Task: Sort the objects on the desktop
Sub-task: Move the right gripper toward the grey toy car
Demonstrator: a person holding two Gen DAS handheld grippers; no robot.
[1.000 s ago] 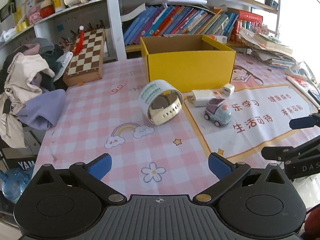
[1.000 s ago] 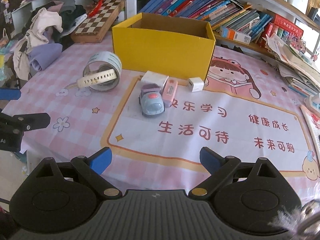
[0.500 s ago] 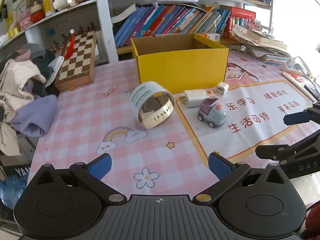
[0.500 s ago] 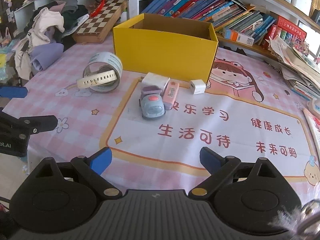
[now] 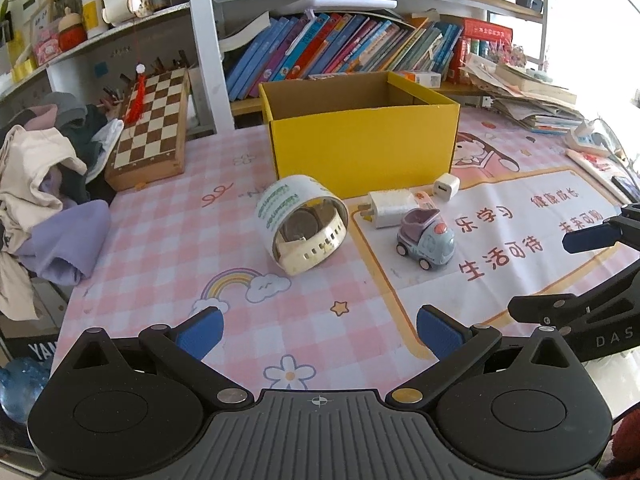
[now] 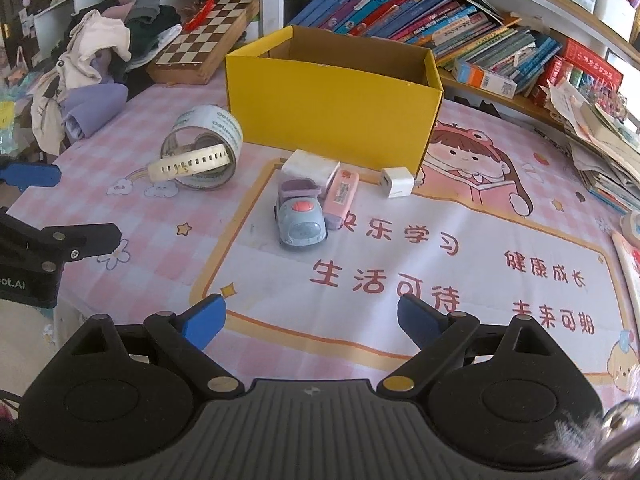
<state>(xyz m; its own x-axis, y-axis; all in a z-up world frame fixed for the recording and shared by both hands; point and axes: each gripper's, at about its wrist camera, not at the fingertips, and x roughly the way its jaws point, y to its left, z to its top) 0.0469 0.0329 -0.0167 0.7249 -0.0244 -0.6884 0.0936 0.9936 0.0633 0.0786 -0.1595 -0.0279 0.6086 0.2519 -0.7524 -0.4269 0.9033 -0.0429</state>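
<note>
Pink checked tablecloth [image 5: 168,240] fronts crowded bookshelves [image 5: 340,48] and piled clothes [image 5: 40,176].

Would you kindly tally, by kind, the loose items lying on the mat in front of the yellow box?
Tape roll: 1
Watch, resting in the tape roll: 1
White chargers, large and small: 2
Toy car: 1
Pink eraser: 1
Total: 6

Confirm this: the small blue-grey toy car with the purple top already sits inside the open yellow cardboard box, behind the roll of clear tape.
Wrong. The blue-grey toy car stands on the mat in front of the yellow cardboard box, not inside it, as the right wrist view shows.
</note>
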